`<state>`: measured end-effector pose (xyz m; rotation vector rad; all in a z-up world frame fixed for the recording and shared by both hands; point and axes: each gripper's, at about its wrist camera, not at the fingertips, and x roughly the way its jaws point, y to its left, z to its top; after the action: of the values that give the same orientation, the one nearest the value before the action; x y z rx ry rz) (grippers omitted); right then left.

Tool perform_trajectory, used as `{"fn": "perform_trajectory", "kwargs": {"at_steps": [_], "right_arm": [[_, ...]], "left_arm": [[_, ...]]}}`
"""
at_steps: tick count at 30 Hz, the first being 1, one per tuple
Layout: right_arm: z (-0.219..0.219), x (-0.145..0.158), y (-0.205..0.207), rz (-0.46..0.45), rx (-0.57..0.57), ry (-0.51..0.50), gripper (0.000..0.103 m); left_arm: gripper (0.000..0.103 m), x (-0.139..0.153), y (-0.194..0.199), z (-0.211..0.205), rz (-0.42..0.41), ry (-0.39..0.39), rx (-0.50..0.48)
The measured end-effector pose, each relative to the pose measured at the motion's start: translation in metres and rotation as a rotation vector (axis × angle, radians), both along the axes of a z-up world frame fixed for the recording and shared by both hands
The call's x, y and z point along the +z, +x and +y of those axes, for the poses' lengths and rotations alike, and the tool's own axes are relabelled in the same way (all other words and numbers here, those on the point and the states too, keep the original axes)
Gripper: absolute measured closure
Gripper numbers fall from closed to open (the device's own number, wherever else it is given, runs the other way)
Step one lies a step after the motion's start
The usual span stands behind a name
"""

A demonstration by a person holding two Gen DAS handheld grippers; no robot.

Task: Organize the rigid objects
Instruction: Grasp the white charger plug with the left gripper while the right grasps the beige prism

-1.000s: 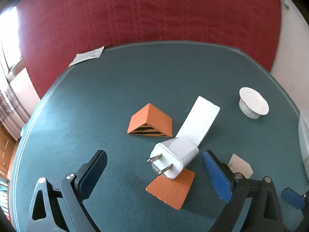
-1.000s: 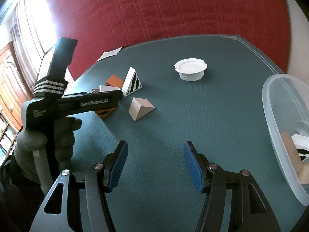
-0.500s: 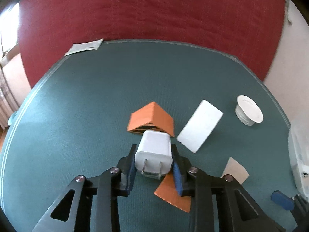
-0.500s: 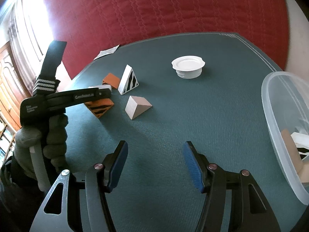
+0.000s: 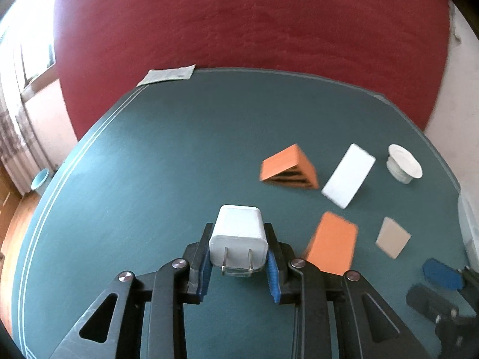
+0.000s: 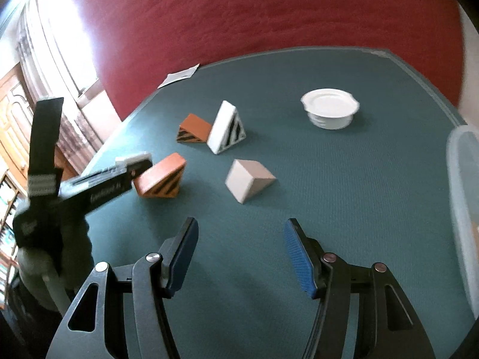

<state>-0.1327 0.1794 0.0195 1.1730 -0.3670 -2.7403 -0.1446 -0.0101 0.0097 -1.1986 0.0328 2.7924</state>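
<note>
Gripping the white plug adapter in my left gripper, fingers clamped on its sides, prongs facing me; the clear bin is sitting far right, nearer my right gripper, half open and empty.

No legible text — only blur.

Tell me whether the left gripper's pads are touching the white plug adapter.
Touching. The left wrist view shows the left gripper shut on the white plug adapter, both blue pads pressed against its sides with no gap.
</note>
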Motion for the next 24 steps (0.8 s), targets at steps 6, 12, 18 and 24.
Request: {"fn": "perform_trajectory", "kwargs": {"at_steps": [6,12,18,24], "right_arm": [[-0.017,0.000,-0.019,0.018,0.028,0.021,0.047],[-0.022,-0.005,-0.038,0.012,0.004,0.076,0.054],[-0.024,-0.004,-0.055,0.004,-0.024,0.097,0.054],[-0.020,-0.004,-0.072,0.004,-0.046,0.097,0.056]], "left_arm": [[0.071,-0.003,0.008,-0.006,-0.001,0.001,0.007],[0.071,-0.003,0.014,-0.002,0.013,-0.018,-0.011],[0.071,-0.004,0.015,-0.004,0.000,-0.010,-0.007],[0.071,-0.005,0.013,-0.005,0.000,-0.007,-0.008]]}}
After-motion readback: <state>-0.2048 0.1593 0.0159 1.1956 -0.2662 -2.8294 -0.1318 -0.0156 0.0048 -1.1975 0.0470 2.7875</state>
